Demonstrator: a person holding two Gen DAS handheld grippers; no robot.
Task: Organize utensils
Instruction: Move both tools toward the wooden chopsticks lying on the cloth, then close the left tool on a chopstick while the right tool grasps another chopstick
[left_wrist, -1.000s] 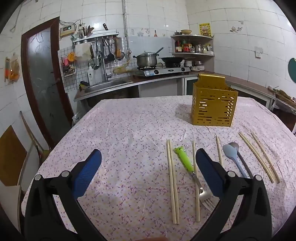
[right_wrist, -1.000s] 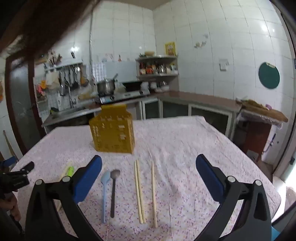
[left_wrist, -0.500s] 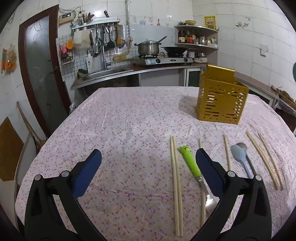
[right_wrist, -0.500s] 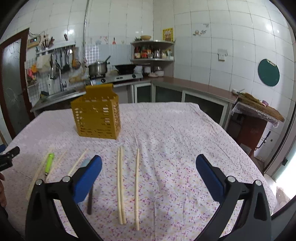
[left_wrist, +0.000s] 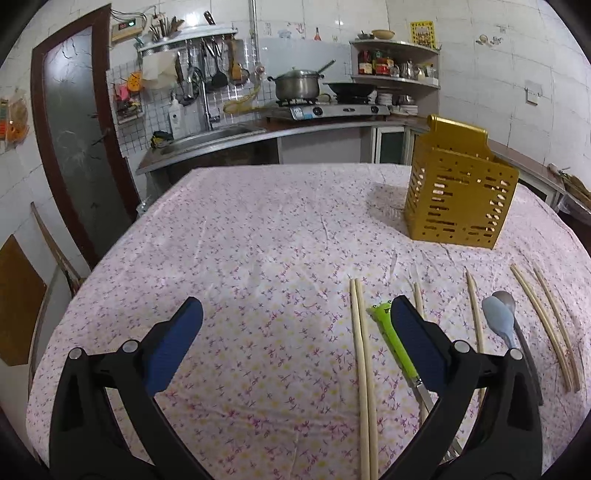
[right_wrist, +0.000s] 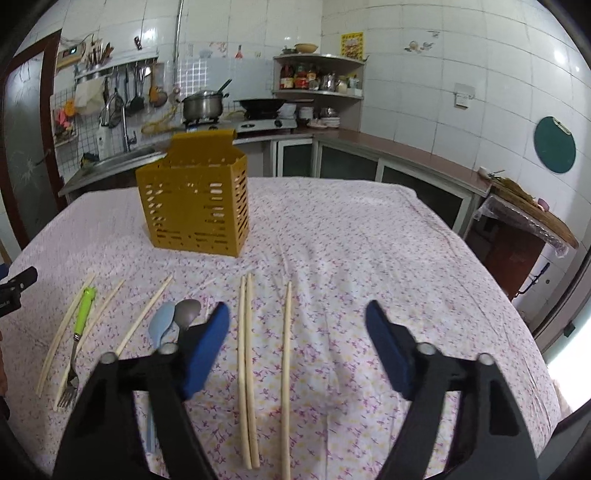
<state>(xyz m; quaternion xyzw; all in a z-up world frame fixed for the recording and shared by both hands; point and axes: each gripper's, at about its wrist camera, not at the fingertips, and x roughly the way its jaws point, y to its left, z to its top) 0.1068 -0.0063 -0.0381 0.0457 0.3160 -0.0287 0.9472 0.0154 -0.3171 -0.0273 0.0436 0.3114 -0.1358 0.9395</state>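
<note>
A yellow slotted utensil holder (left_wrist: 460, 195) (right_wrist: 195, 212) stands upright on the flowered tablecloth. In front of it lie several wooden chopsticks (left_wrist: 362, 354) (right_wrist: 246, 350), a green-handled fork (left_wrist: 397, 347) (right_wrist: 79, 328), a light blue spoon (left_wrist: 500, 323) (right_wrist: 161, 326) and a grey metal spoon (right_wrist: 187, 312). My left gripper (left_wrist: 295, 339) is open and empty above the cloth, left of the utensils. My right gripper (right_wrist: 297, 341) is open and empty over the right-hand chopsticks.
The table (left_wrist: 258, 229) is covered in a pink flowered cloth. Behind it runs a kitchen counter with a sink (left_wrist: 210, 134) and a stove with a pot (left_wrist: 297, 86). A door (left_wrist: 74, 122) stands at the left. The table's right edge (right_wrist: 524, 325) drops off near cabinets.
Both grippers have tilted and moved slightly forward over the table. The right gripper's fingers have come closer together but remain open. The utensils have not moved.
</note>
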